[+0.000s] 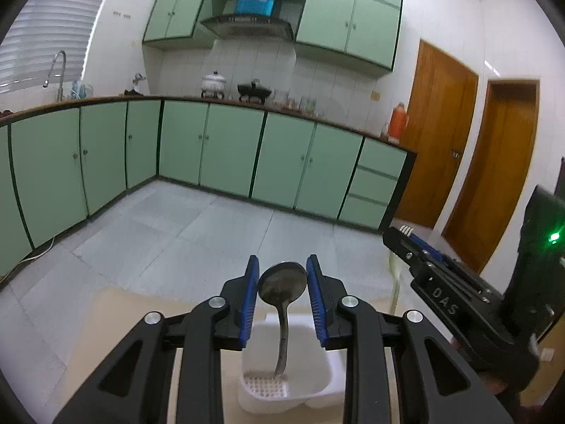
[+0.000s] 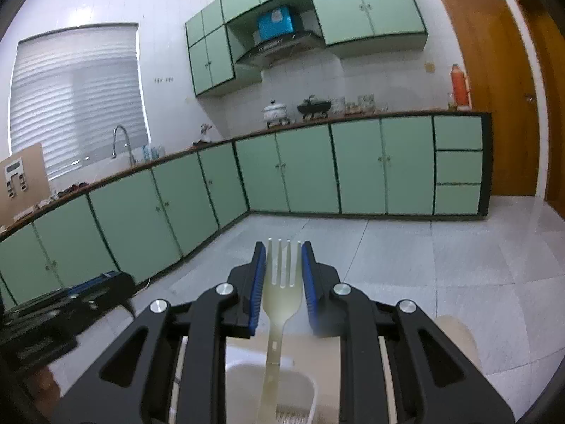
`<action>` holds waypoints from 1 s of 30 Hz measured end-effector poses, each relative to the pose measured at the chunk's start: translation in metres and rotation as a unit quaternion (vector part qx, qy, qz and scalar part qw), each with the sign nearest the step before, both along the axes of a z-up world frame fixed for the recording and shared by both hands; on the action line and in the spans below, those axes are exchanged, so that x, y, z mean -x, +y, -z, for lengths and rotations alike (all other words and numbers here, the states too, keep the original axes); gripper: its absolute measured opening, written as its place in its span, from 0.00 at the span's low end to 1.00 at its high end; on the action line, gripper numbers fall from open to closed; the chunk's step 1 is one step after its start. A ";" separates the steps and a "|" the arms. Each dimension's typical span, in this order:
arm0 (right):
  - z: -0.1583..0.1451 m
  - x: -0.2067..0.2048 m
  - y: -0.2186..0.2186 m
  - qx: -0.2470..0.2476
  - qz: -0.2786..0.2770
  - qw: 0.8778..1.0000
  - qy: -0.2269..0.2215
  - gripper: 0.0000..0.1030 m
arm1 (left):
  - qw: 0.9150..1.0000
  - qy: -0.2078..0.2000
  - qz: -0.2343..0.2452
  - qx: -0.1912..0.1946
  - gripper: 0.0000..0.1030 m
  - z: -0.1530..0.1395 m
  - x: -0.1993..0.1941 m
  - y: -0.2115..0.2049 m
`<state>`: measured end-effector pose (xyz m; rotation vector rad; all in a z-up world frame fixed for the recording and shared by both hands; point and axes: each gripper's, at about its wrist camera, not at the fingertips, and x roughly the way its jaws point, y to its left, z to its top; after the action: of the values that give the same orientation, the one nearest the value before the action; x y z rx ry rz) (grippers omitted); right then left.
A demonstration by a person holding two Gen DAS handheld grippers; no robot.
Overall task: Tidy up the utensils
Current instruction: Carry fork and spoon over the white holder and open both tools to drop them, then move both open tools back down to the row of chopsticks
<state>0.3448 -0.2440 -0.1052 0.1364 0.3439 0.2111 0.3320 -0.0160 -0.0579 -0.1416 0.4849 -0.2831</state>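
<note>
In the left wrist view, the left gripper [image 1: 281,275] sits low in the middle of the frame. Its two blue pads [image 1: 249,300] squeeze the bowl of a metal spoon [image 1: 282,284], one pad on each side. The spoon stands up with its bowl on top. Its handle runs down into a white plastic utensil holder [image 1: 319,381] at the bottom middle of the frame. The handle's end is down by the holder's floor, which is full of little holes. The holder stands on a pale table [image 1: 116,321].

At the right edge of this view is the right gripper [image 1: 402,235], black with blue pads. White fork tips poke out past its end. A small green light [image 1: 553,236] glows on the black box behind it.

In the right wrist view, the right gripper [image 2: 283,265] is low in the middle of the frame. Its blue pads [image 2: 259,282] hold the wide head of a cream plastic fork [image 2: 282,295]. The fork points up with its prongs on top. Its handle goes down into the white utensil holder [image 2: 240,385] at the bottom of the frame. I cannot see where the fork's end sits, because that part is blurry. The other gripper [image 2: 106,279] shows dark at the lower left.

Far behind are green cabinets [image 2: 307,173] along two walls, a faucet [image 2: 122,141] at the left, a white pot [image 2: 274,109] on the counter, and a brown door [image 2: 494,88] at the right. The floor [image 2: 459,265] has pale tiles.
</note>
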 end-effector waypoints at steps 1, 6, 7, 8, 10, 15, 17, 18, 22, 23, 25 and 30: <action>0.002 0.000 0.001 0.001 -0.004 1.000 0.004 0.20 | 1.000 0.006 0.001 -0.002 0.26 0.005 0.000 0.000; 0.011 0.012 0.004 0.004 -0.012 1.000 0.019 0.26 | 1.000 0.016 -0.003 0.002 0.32 0.011 0.005 0.006; 0.009 0.014 0.002 0.001 -0.010 1.000 0.019 0.31 | 1.000 0.015 -0.005 0.004 0.34 0.010 0.008 0.008; 0.007 0.019 0.000 -0.004 -0.006 1.000 0.019 0.36 | 1.000 0.014 -0.006 0.006 0.36 0.009 0.011 0.010; 0.004 0.029 -0.008 -0.010 0.002 1.000 0.017 0.41 | 1.000 0.010 -0.012 0.008 0.40 0.004 0.021 0.017; -0.005 0.070 -0.025 -0.012 0.024 0.999 0.018 0.64 | 1.000 0.003 -0.025 -0.005 0.51 -0.006 0.056 0.030; -0.003 0.089 -0.030 -0.006 0.032 0.999 0.023 0.74 | 1.000 0.006 -0.028 -0.012 0.56 -0.006 0.072 0.034; -0.001 0.099 -0.032 -0.004 0.035 0.999 0.028 0.76 | 0.999 0.012 -0.030 -0.015 0.57 -0.005 0.083 0.037; 0.017 0.153 -0.034 -0.003 0.038 0.997 0.060 0.84 | 0.999 0.031 -0.029 -0.028 0.63 0.006 0.123 0.040; 0.023 0.164 -0.033 0.002 0.040 0.997 0.068 0.85 | 0.998 0.039 -0.026 -0.031 0.63 0.011 0.134 0.040; 0.035 0.188 -0.027 0.014 0.039 0.995 0.087 0.85 | 0.998 0.052 -0.020 -0.041 0.63 0.020 0.150 0.038; 0.060 0.235 -0.012 0.041 0.020 0.990 0.137 0.85 | 0.991 0.093 0.005 -0.097 0.64 0.051 0.191 0.026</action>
<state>0.1093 -0.2559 -0.1656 0.0910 0.6218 0.1383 0.1405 0.0099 -0.1094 0.0256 0.6959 -0.2326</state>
